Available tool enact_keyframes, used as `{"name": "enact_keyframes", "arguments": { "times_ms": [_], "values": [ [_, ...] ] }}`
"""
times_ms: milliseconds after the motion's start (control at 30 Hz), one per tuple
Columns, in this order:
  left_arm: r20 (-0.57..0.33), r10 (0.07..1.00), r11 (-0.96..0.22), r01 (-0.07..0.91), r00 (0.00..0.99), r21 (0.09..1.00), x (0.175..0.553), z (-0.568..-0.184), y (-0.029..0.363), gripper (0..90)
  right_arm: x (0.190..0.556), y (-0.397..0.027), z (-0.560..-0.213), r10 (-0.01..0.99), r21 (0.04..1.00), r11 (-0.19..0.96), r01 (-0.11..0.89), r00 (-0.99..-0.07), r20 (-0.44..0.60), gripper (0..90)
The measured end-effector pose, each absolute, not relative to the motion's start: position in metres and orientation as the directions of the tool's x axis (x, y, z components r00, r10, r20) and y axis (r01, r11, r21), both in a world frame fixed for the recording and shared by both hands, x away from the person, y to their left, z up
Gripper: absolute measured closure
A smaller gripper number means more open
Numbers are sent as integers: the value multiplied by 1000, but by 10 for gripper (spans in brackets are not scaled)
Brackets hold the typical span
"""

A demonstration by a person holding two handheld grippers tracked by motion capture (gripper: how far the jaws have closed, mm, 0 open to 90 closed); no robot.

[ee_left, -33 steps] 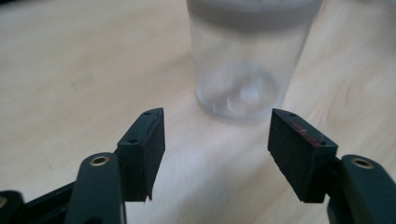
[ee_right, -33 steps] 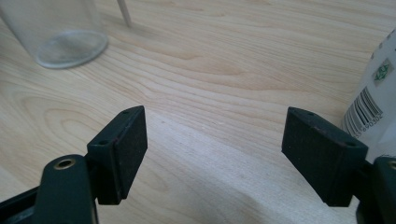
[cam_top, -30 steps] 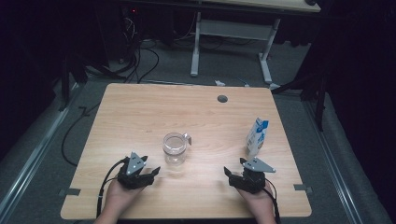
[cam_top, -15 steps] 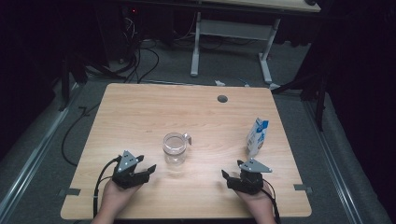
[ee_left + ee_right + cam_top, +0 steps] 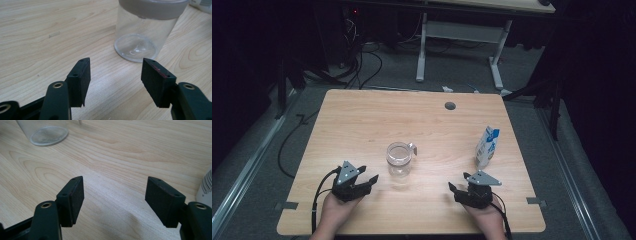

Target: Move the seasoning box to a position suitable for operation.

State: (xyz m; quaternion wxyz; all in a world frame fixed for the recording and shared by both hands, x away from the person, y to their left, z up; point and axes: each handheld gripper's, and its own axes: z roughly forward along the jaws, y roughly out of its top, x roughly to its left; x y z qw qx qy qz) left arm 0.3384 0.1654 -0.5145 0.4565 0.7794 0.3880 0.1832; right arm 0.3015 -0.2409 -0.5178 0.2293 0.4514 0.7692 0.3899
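Wooden table, dark cable-strewn floor

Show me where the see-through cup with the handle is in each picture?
High view: the cup stands mid-table, just ahead of the left tongs.
Left gripper view: it is at top centre-right, beyond the open jaws, grey band at its rim.
Right gripper view: its base shows in the top left corner.
Shared landmark: the white carton, at the top right corner in the left gripper view and the right edge in the right gripper view.
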Motion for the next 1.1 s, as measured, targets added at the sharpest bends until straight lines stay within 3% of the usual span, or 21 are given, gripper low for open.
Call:
{"name": "enact_keyframes", "arguments": {
  "times_ms": [333, 533, 867, 1100],
  "values": [
    [-98, 740, -260, 417, 665, 871, 338, -514, 166, 506, 302, -241, -520, 870, 806, 292, 514, -493, 0, 348],
    [-105, 739, -261, 426, 666, 866, 338, -516, 164, 507, 300, -241, -519, 871, 817, 284, 502, -491, -1, 387],
    [-93, 745, -265, 420, 660, 868, 341, -514, 162, 539, 301, -246, -517, 878, 816, 268, 512, -478, 11, 373],
    [-89, 783, -223, 411, 616, 884, 348, -505, 167, 644, 300, -242, -519, 872, 811, 284, 512, -489, 4, 372]
  ]
}}
